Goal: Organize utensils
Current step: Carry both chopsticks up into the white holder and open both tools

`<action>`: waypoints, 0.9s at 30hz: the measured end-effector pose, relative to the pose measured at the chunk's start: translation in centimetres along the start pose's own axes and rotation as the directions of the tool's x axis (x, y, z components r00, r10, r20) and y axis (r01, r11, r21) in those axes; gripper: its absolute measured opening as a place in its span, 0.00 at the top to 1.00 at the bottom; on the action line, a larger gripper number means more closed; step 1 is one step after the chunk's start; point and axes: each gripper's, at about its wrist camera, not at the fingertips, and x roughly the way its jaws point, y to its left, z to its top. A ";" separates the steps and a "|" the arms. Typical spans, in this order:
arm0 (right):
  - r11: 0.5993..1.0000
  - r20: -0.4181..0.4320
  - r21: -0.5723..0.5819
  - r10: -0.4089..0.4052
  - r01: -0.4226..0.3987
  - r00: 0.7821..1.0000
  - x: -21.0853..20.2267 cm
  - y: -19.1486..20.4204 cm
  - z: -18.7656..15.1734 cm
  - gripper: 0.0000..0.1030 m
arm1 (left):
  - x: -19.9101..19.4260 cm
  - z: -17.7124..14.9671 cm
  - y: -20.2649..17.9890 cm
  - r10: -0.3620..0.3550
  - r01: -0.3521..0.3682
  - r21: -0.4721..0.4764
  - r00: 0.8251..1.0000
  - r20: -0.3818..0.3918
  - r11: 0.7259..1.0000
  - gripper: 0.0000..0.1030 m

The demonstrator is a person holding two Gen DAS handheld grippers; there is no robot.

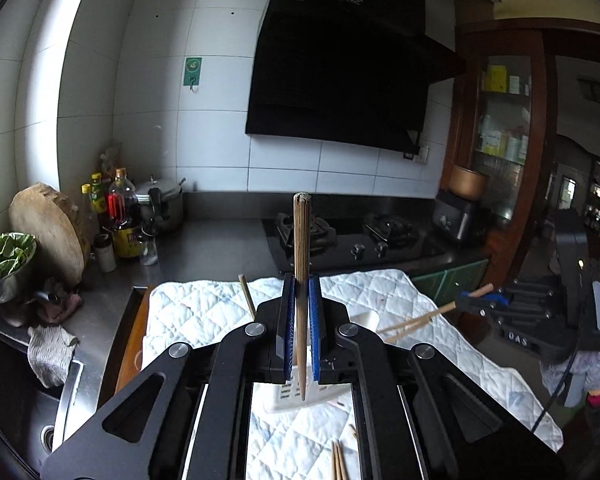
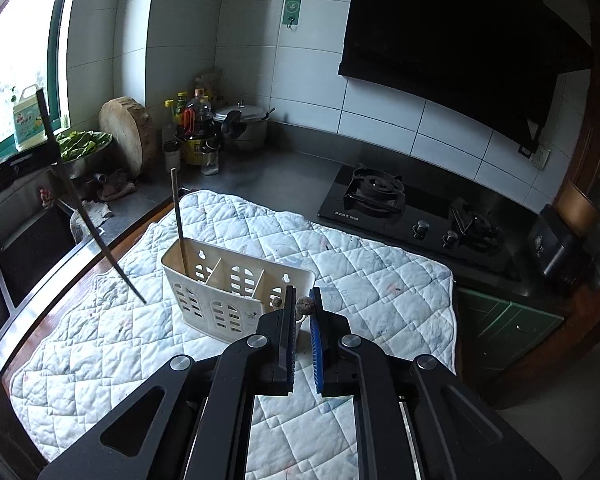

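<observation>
Chopsticks point(image 1: 301, 264), round tapered wood: left tongs point(image 1: 301, 300) clamp one upright, right tongs point(image 2: 302, 308) clamp another; slotted plastic holder point(image 2: 236, 288) on quilted cloth point(image 2: 360, 264).

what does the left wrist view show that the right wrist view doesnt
Only the left wrist view: the right hand-held gripper seen from outside, shut on a chopstick, plus loose chopsticks lying on the quilted cloth.

Only the right wrist view: the whole white utensil holder with its compartments, one chopstick standing in the left one, and the window.

Both: the cloth, the stove, the round chopping board, the bottles, and the chopstick in the left hand-held gripper.
</observation>
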 end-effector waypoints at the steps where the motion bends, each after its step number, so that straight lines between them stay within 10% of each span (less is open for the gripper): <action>1: 1.000 -0.002 -0.001 0.008 -0.008 1.000 0.2 0.0 0.1 0.93 | 0.5 0.4 0.2 0.013 -0.013 -0.008 1.000 0.007 1.000 0.95; 8: 1.000 -0.036 -0.014 0.009 -0.010 0.999 1.9 0.1 0.4 0.93 | 3.7 1.5 1.4 0.042 -0.040 -0.083 0.999 0.027 0.996 0.95; 27: 0.999 -0.123 0.014 0.036 -0.035 0.992 6.5 0.1 0.3 0.93 | 13.5 -3.5 4.1 -0.011 -0.030 -0.170 0.971 -0.239 0.985 0.94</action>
